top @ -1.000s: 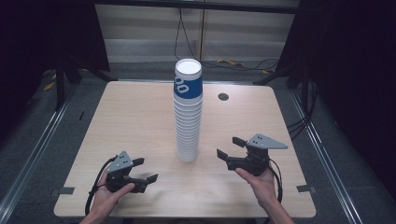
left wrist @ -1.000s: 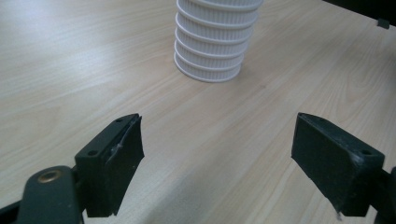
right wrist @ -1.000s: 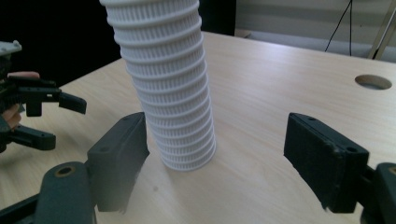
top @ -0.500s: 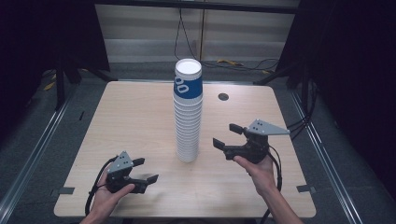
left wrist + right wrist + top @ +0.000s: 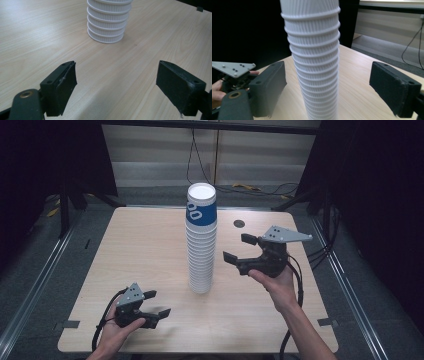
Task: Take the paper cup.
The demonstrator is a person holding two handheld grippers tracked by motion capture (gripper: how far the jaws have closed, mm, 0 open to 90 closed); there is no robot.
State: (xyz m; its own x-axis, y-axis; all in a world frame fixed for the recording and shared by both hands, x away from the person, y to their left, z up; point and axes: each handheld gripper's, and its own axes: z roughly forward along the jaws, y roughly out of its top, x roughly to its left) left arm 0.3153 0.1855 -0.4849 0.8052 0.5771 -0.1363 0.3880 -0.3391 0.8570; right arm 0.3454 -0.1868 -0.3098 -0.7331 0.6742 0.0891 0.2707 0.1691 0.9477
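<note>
2 grippers frame a tall stack of paper cups [image 5: 201,240] standing upright near the middle of the wooden table [image 5: 140,245]. High view: the right gripper [image 5: 239,248], jaws spread wide, has risen from the table over the last second and advanced toward the stack's middle, now just beside it but not touching; the left gripper [image 5: 156,303] has stayed low near the front edge, jaws apart, well away from the stack. The topmost cup carries a blue band, and a small dark disc [image 5: 239,223] lies behind the stack. Left gripper view: both jaws stand wide with bare table between them, and the ribbed base of the stack [image 5: 107,27] sits farther ahead. Right gripper view: the stack [image 5: 314,65] rises between the 2 open jaws with clear gaps on either side, and the left gripper [image 5: 233,72] appears beyond. Judged from this approach, the right gripper is lining up to clasp the stack partway up, probably to lift off its upper cups; no grip is yet made.
</note>
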